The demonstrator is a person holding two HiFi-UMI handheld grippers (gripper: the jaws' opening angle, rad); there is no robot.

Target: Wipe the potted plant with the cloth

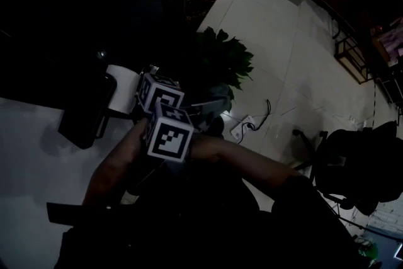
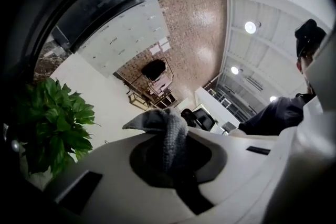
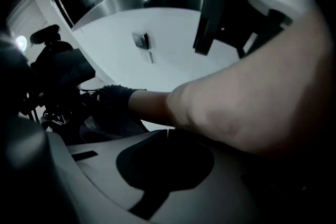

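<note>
The cloth (image 2: 157, 120) is clamped in the left tool (image 2: 173, 136), the right tool (image 3: 167, 132) is shut on nothing, and the plant (image 2: 52, 123) is untouched, so wiping is judged undone.

At frame center an upper marker cube (image 1: 160, 95) and a lower marker cube (image 1: 169, 137) sit close together where two forearms (image 1: 110, 170) meet. The potted plant (image 1: 221, 61) stands just behind them. At right, an office chair (image 1: 359, 160) stands on the pale floor (image 1: 271, 41).

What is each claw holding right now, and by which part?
The left claw is shut on the grey cloth, gripping a bunched fold with a flap poking past the tips. The right claw is shut and empty.
</note>
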